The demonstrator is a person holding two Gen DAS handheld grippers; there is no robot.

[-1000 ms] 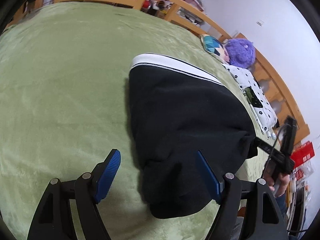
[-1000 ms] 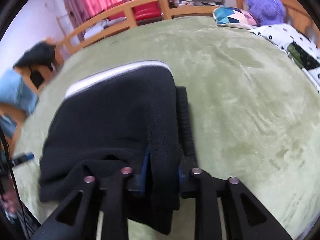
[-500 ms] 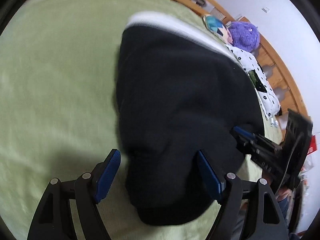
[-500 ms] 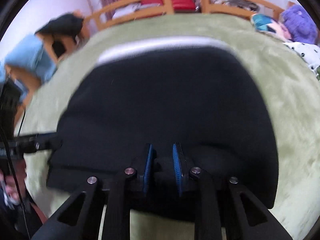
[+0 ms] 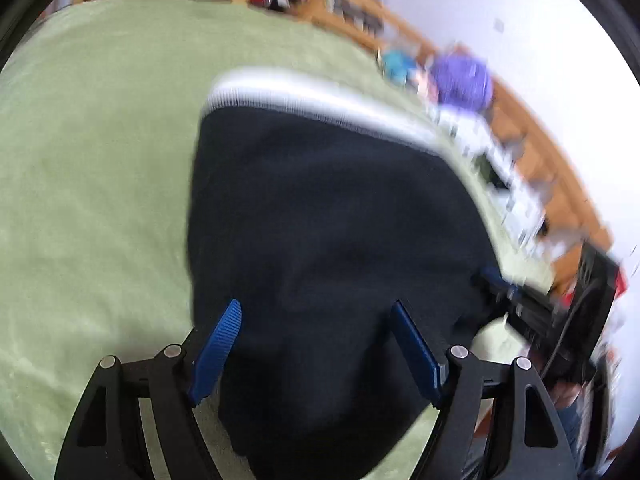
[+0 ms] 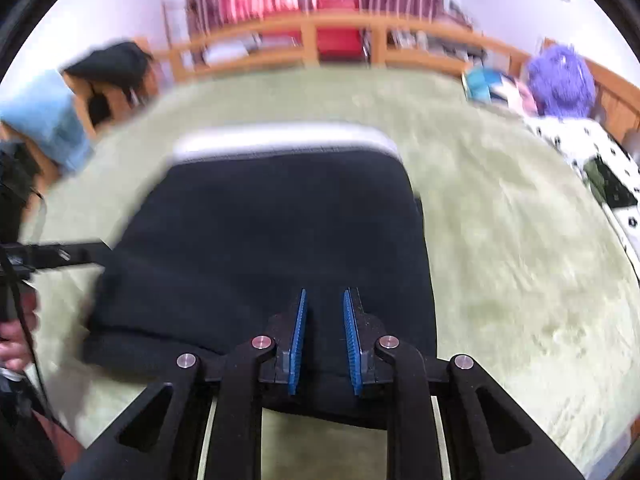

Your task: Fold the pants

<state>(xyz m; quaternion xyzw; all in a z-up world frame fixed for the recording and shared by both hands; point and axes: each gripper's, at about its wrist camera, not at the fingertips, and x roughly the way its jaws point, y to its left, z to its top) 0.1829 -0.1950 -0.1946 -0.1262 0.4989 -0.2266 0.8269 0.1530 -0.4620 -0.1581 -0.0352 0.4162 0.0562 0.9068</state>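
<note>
The folded black pants are seen lying flat on the green bed, white waistband at the far end. The left gripper is held wide open over their near edge, gripping nothing. The right gripper is parted narrowly at the near hem; whether cloth is pinched cannot be told.

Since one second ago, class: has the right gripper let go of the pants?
Yes. The right gripper pads show a gap, no longer pinching the pants, which lie flat on the green blanket.

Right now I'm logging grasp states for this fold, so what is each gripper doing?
Left gripper: open wide over the black pants, gripping nothing.
Right gripper: narrow gap between its pads; a grip on the pants cannot be told.
</note>
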